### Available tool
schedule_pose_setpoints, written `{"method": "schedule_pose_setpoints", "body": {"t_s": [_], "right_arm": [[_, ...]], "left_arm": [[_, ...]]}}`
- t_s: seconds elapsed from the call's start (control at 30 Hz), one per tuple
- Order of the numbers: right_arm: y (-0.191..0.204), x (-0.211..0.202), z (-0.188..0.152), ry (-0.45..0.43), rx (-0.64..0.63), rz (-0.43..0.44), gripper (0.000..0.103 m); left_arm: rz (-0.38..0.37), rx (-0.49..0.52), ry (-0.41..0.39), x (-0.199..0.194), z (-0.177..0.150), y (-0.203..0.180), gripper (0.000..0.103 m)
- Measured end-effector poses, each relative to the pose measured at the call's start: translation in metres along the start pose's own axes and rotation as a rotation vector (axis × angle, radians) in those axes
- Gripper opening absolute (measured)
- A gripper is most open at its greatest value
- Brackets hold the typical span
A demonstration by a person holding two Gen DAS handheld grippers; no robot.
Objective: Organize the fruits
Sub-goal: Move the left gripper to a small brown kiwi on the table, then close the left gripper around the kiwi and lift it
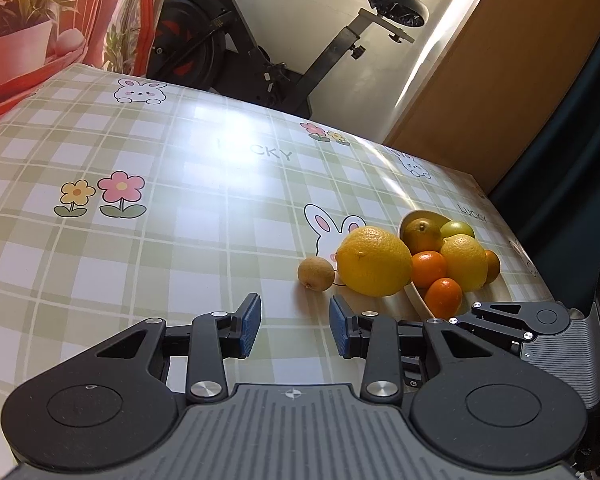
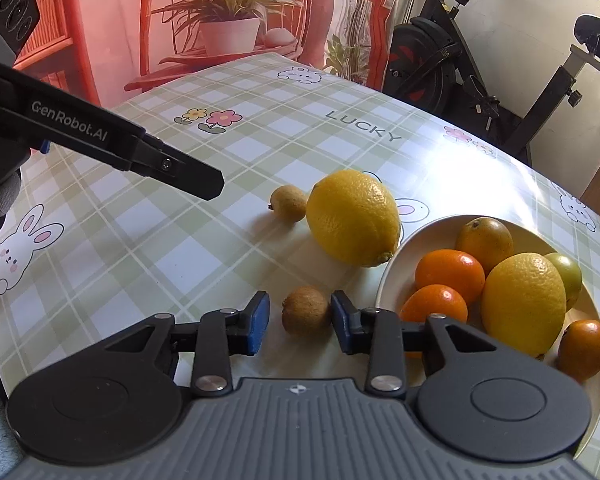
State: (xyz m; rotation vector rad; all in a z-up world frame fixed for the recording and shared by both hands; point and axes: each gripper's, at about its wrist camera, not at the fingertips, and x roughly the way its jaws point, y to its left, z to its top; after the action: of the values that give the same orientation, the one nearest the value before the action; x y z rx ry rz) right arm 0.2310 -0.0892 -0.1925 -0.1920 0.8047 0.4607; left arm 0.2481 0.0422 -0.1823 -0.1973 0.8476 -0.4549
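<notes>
A white bowl [image 2: 396, 264] at the right holds several fruits: oranges, a lemon [image 2: 524, 304], a green fruit. A large lemon [image 2: 354, 218] lies on the table just left of the bowl; it also shows in the left wrist view [image 1: 374, 262]. Two small brown kiwis lie on the table: a far one [image 2: 289, 203], and a near one [image 2: 306, 310]. My right gripper [image 2: 300, 318] is open with the near kiwi between its jaws, touching the right pad. My left gripper [image 1: 294, 320] is open and empty, short of the far kiwi [image 1: 316, 274].
The table [image 2: 148, 216] has a green plaid cloth with bunny and flower prints. An exercise bike [image 2: 452, 64] stands behind it, a potted plant [image 2: 228, 20] at the back left. The left gripper's arm [image 2: 100, 136] reaches in over the table's left side.
</notes>
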Motion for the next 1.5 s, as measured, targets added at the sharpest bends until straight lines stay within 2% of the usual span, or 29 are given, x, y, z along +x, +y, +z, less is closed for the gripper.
{"method": "schedule_pose_setpoints", "body": {"t_s": [0.13,0.47,0.7,1.0,1.13,1.2,1.5], "right_arm": [[-0.002,-0.002,-0.001,-0.009,0.026,0.015,0.029],[-0.007,-0.004,-0.004,-0.018,0.065,0.047,0.028],[-0.009,-0.004,-0.005,-0.019,0.085,0.057,0.028],[-0.011,-0.004,-0.006,-0.021,0.089,0.066,0.028],[-0.011,-0.004,-0.006,-0.022,0.09,0.067,0.028],[-0.011,-0.004,-0.006,-0.022,0.09,0.067,0.028],[-0.01,-0.006,-0.008,-0.027,0.098,0.071,0.028]], "left_arm": [[0.012,0.015,0.001,0.004,0.001,-0.003,0.039],[0.038,0.131,-0.031,0.026,0.01,-0.018,0.039],[0.067,0.217,-0.025,0.04,0.01,-0.027,0.038],[0.057,0.244,-0.012,0.05,0.013,-0.024,0.038],[0.042,0.255,0.005,0.052,0.011,-0.025,0.027],[0.049,0.268,0.004,0.051,0.009,-0.027,0.027],[0.049,0.216,0.011,0.032,-0.006,-0.022,0.027]]}}
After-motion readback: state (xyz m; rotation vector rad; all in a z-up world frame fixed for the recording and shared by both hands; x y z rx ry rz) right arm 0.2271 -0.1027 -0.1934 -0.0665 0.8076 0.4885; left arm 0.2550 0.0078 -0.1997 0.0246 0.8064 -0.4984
